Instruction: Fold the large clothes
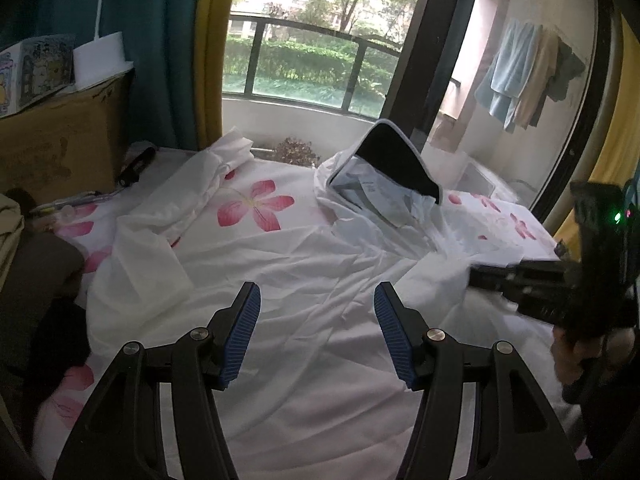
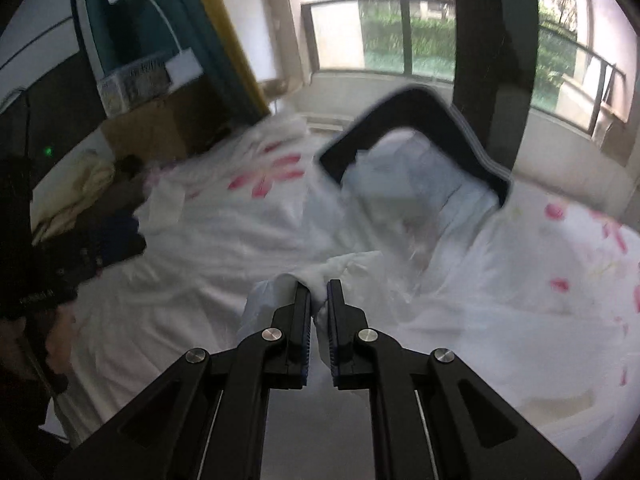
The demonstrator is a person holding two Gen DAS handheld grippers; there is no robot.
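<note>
Bed sheet (image 1: 256,204) with pink flowers. Cardboard box (image 1: 60,140) at left, white box (image 1: 102,60) on top. Teal curtain (image 1: 160,40), yellow curtain (image 1: 210,52). Balcony railing (image 1: 304,60); towels (image 1: 520,76) hanging outside.

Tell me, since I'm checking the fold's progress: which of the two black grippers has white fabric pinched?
The right gripper: its jaws are shut on a bunched fold of the white garment. The left gripper hangs open above the cloth, nothing between its blue pads.
</note>
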